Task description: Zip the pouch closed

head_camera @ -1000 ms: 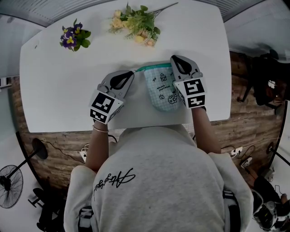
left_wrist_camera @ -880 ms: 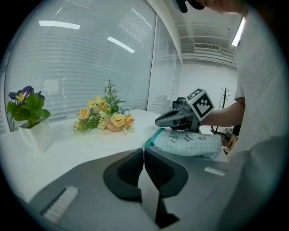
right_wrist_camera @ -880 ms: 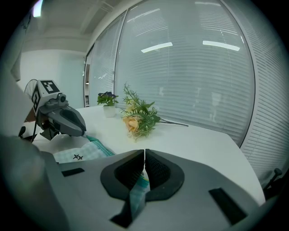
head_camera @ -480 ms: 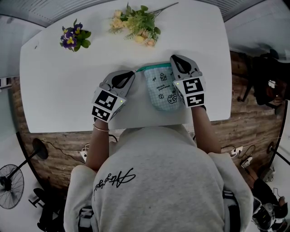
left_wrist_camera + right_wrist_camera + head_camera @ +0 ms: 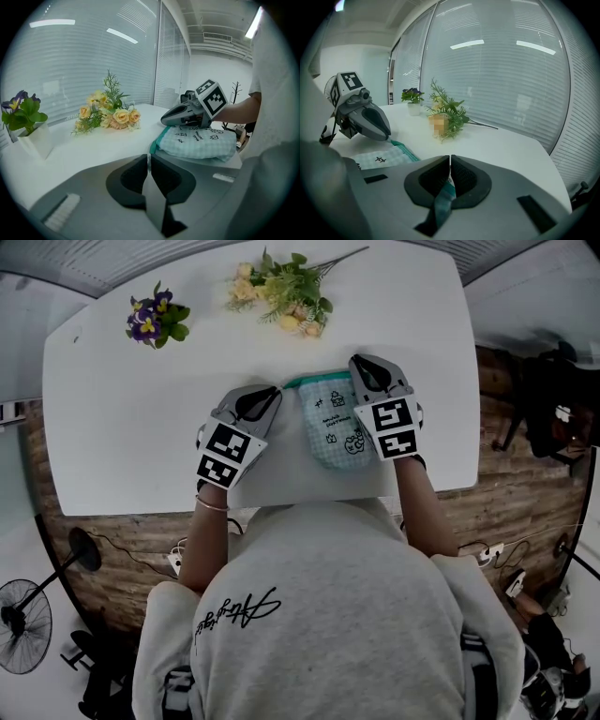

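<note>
Barely any change: my left gripper [image 5: 276,391] tips up slightly, clenched at the left end of the pouch [image 5: 333,427]. I can't tell if it has the pull. The right gripper [image 5: 355,361] pinches the pouch's teal edge on the table [image 5: 122,427].

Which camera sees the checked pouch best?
The head view: most of the light-blue checked fabric pouch shows from above. The left gripper view sees its side; the right gripper view, only a corner.
</note>
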`<state>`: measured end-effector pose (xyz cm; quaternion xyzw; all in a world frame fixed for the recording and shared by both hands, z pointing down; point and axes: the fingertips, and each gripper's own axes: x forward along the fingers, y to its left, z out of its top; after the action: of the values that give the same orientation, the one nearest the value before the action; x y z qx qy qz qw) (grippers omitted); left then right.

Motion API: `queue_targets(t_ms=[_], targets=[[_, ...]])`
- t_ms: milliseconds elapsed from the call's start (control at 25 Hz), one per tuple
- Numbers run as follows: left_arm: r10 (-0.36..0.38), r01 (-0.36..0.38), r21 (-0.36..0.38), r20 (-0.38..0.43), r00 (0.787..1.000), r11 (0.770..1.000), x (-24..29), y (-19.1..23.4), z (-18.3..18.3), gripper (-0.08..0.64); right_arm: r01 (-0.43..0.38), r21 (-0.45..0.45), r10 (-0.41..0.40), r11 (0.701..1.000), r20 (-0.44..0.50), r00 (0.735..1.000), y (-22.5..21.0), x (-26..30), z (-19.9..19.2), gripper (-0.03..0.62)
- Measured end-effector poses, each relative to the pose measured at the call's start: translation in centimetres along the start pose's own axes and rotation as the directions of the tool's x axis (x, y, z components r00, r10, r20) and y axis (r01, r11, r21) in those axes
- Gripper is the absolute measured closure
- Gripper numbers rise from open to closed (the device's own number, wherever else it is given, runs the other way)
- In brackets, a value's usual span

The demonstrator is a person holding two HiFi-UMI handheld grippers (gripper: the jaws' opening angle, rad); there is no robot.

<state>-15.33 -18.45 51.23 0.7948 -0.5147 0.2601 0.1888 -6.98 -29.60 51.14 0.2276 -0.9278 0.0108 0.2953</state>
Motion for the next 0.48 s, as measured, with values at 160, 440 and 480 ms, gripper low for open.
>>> queue_targets(t_ms=[160,440,480], targets=[[-0.011,0.011,-0.006,0.002,1.0,1.0,0.0,-0.4,0.1,0.49,-0.012,0.007,0.012,1.0,0.001,1.0,0.2,-0.2,0.0,0.556],[0.0,0.002,-0.028,0.061,0.998,1.0,-0.3,-0.3,1.4,0.356,-0.055,0.051,0.054,0.997,0.018,0.998,0.5,-0.3,0.3,0.464],[0.003,-0.001,-0.03,0.069,0.998,1.0,-0.4,-0.3,1.6,0.353,-0.057,0.051,0.056,0.997,0.019,0.998,0.5,-0.4,0.3,0.448]])
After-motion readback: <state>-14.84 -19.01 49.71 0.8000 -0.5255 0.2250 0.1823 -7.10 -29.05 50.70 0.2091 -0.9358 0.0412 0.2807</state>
